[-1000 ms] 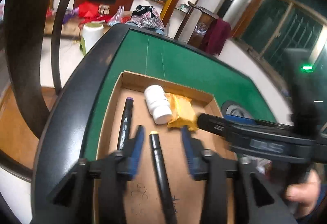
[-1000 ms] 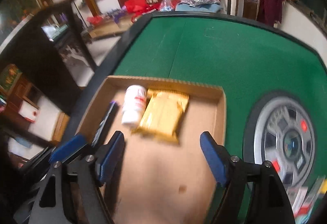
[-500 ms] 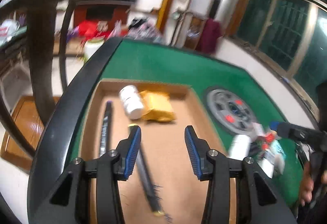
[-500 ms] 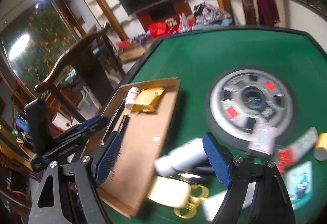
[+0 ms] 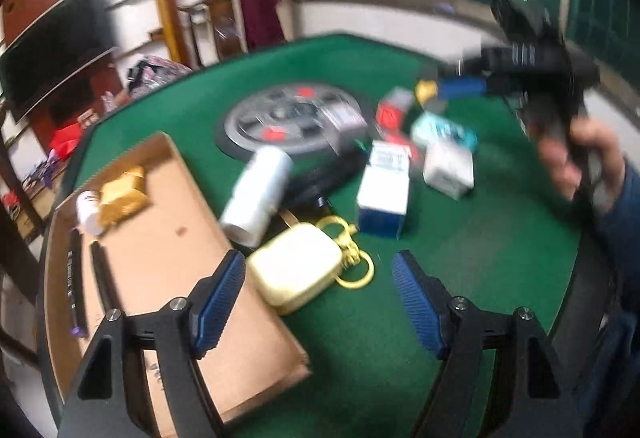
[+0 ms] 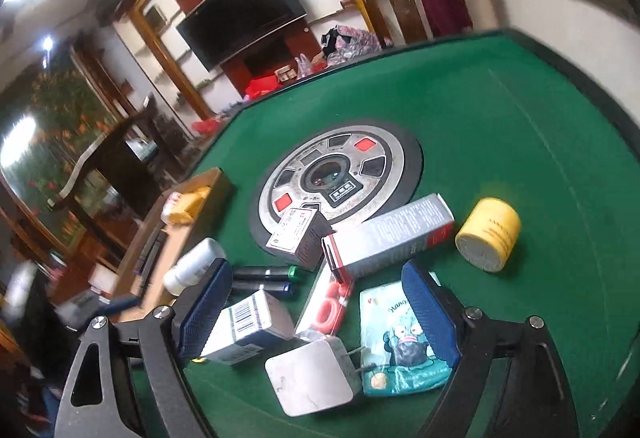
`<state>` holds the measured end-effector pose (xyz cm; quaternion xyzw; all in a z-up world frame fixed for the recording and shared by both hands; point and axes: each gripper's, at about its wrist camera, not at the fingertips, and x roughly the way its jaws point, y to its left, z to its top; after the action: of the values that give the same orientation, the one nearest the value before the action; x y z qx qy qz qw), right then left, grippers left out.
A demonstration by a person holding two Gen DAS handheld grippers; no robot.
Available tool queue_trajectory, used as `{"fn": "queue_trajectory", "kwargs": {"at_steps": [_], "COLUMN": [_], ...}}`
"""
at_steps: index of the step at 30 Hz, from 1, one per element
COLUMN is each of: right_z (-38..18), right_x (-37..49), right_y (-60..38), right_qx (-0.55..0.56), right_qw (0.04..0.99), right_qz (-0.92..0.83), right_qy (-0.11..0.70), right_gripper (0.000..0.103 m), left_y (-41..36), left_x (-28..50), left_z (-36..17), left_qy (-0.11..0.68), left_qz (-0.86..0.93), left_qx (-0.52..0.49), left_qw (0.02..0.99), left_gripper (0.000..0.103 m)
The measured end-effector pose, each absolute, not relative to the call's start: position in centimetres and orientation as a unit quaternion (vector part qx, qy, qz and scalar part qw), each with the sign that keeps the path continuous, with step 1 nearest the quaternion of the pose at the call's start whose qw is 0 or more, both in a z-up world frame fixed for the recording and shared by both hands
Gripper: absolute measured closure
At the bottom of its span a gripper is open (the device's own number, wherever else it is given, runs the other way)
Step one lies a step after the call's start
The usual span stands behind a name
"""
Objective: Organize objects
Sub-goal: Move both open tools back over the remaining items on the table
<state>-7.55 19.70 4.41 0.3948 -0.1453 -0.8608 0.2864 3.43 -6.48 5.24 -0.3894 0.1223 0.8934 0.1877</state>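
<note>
Mostly green felt table (image 6: 500, 126), wall television (image 6: 240, 10)

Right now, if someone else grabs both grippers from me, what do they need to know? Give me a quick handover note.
Left gripper: jaws opening, nothing held, over the cream case with the gold ring.
Right gripper: jaws opening, empty, above the clutter.
Done: cardboard tray already holds two markers, a small white bottle and a gold snack packet.
Left on the green table: big white bottle, blue-and-white box, two pens, white charger, silver carton, yellow jar, cartoon pouch.
</note>
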Motion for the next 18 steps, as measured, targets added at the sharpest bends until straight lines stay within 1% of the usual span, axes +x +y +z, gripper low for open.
{"fn": "queue_trajectory", "kwargs": {"at_steps": [3, 6, 11, 12, 15, 18], "right_z": [4.4, 4.4, 4.0, 4.0, 3.8, 3.8], "right_x": [-8.0, -7.8, -7.8, -7.8, -7.9, -7.8], "right_y": [20.5, 20.6, 21.2, 21.2, 21.2, 21.3], "right_qx": [0.399, 0.402, 0.404, 0.404, 0.405, 0.406], "right_qw": [0.299, 0.301, 0.301, 0.3, 0.301, 0.301], "right_qz": [-0.849, -0.846, -0.842, -0.842, -0.84, -0.839], "right_qy": [-0.174, -0.181, -0.193, -0.196, -0.201, -0.202], "right_gripper": [0.012, 0.012, 0.012, 0.012, 0.012, 0.012], "left_y": [-5.4, -5.0, -3.9, -3.8, -3.8, -3.6], "left_x": [2.7, 1.8, -0.4, -0.7, -0.9, -0.3], "left_z": [4.5, 4.2, 2.5, 2.3, 2.3, 2.7], "left_qy": [0.161, 0.17, 0.218, 0.226, 0.224, 0.186], "left_qz": [0.877, 0.862, 0.828, 0.824, 0.815, 0.82], "left_qx": [-0.411, -0.432, -0.476, -0.48, -0.493, -0.5], "left_qw": [0.19, 0.203, 0.199, 0.198, 0.205, 0.207], "left_gripper": [0.028, 0.028, 0.028, 0.025, 0.024, 0.024]}}
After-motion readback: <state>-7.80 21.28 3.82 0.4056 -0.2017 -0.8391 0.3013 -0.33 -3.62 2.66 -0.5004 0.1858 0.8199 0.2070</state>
